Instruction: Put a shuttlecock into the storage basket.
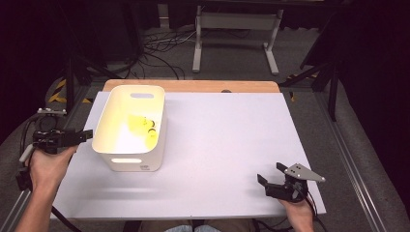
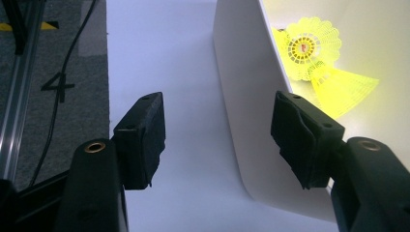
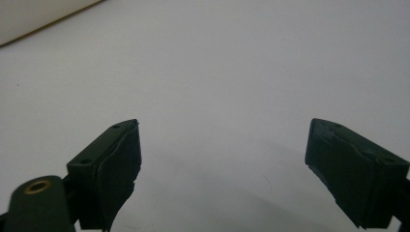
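Note:
A white plastic bin stands on the left part of the table, and yellow shuttlecocks lie inside it. My left gripper hovers by the bin's left wall, open. In the left gripper view the left gripper straddles the bin wall without its pads pressing on it, and two shuttlecocks show past the right jaw. My right gripper rests near the front right of the table, open and holding nothing. In the right gripper view the right gripper faces bare table.
The white table top has a wooden strip along its far edge. A corner of the bin shows in the right gripper view. Cables and a metal stand are on the floor behind, with a rail along the right.

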Motion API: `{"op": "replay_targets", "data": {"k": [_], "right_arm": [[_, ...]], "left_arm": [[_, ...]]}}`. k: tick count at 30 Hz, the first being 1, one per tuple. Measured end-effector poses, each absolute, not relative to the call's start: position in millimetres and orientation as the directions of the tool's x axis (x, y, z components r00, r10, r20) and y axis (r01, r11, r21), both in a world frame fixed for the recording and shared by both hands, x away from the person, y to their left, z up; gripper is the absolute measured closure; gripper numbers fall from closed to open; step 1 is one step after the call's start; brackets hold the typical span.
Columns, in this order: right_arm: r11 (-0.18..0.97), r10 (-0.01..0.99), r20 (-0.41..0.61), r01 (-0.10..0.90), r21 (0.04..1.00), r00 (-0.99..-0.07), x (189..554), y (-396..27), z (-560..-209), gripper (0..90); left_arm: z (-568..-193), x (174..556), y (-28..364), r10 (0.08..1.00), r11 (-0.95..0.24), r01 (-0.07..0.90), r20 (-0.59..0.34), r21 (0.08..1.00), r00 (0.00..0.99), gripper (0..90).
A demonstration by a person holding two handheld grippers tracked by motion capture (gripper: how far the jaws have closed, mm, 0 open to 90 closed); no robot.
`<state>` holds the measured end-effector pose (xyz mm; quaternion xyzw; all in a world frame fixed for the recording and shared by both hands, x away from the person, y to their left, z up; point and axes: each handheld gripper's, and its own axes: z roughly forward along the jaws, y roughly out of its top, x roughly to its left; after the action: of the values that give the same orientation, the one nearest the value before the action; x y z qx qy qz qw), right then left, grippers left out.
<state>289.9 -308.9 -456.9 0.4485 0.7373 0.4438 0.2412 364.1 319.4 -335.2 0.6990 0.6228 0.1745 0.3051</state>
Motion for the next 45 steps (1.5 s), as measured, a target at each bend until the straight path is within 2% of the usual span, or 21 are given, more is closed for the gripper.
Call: {"op": "replay_targets", "data": {"k": [45], "right_arm": [[0.201,0.877,0.041,0.444,0.873,-0.479,289,-309,-456,13.3]], "left_arm": [[-375,337,329,0.969,-0.013,0.754,-0.178,0.656,0.172,35.3]]}}
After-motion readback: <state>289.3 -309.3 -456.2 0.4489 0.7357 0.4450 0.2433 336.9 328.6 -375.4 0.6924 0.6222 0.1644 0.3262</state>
